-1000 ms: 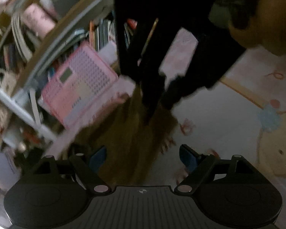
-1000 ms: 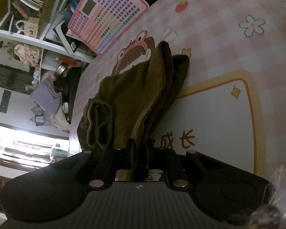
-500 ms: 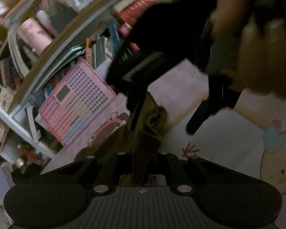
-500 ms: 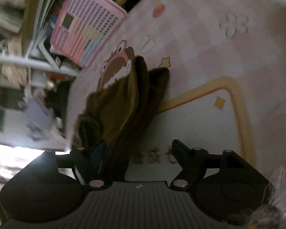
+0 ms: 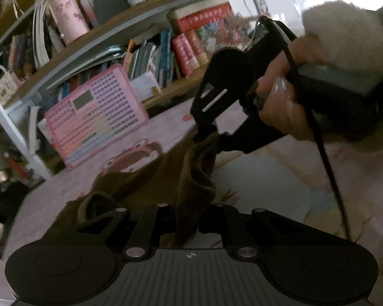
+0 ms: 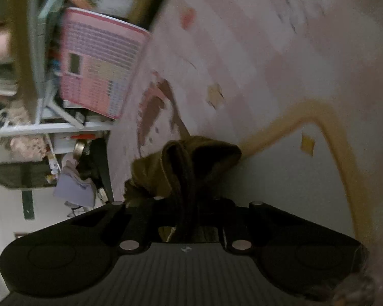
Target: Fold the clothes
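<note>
- A pink checked mat [image 5: 171,125] printed with a cartoon frog [image 5: 132,156], a star [image 6: 215,94] and a curved yellow band [image 6: 326,125] is covering the surface; whether it is lying on a floor or a tabletop cannot be told.
- A pink keyboard toy [image 5: 94,117] is leaning at the mat's far edge against a bookshelf [image 5: 130,23].
- The bookshelf is holding rows of upright books [image 5: 153,56], a red box [image 5: 204,20] and a pink cylinder [image 5: 67,17]; small clutter below it is too dim to name.
- A brown garment [image 5: 191,178] is lying bunched on the mat near the frog, one part of it rising off the surface.
- The left hand-held gripper [image 5: 189,214] is clamping narrowly on a hanging fold of the garment.
- The right hand-held gripper [image 6: 189,204] is closing its jaws, with a dark bunched edge of the garment between them and the pads already pressing it.
- In the left wrist view, a hand [image 5: 283,102] in a fluffy cream sleeve [image 5: 344,33] is gripping the right tool's black handle, whose tips are meeting the garment's raised top; a black cable [image 5: 319,140] is trailing down from it.
</note>
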A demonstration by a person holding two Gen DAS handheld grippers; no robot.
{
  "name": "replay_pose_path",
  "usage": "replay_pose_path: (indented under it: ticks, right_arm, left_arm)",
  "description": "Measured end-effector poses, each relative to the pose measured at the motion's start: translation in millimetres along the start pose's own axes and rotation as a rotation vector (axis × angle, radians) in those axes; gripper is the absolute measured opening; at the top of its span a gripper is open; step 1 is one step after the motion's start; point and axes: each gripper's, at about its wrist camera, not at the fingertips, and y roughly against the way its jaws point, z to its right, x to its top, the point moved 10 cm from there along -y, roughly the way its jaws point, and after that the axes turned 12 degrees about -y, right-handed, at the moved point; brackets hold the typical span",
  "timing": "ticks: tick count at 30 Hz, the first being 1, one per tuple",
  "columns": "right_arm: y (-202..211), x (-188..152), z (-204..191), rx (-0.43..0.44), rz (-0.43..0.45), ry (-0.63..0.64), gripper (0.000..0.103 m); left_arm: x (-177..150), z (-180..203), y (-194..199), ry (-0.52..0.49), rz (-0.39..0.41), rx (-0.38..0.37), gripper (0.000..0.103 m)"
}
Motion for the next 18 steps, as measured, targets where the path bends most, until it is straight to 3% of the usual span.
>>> replay_pose_path:
  ticks: [5, 9, 14, 18]
  right_arm:
    - [41, 15, -9, 0.007, 0.128, 0.074, 0.010]
    - [63, 25, 4, -0.029, 0.186, 0.071, 0.010]
    - [72, 21, 7, -0.037, 0.199, 0.076, 0.010]
    - [67, 5, -26, -0.005, 0.193, 0.153, 0.010]
  left_arm:
    - [28, 14, 1, 0.087, 0.092, -0.130, 0.009]
    - [33, 29, -2, 0.148, 0.115, -0.234, 0.009]
    - [30, 19, 7, 0.237, 0.148, -0.272, 0.009]
    - [24, -6, 20, 0.343, 0.185, -0.272, 0.009]
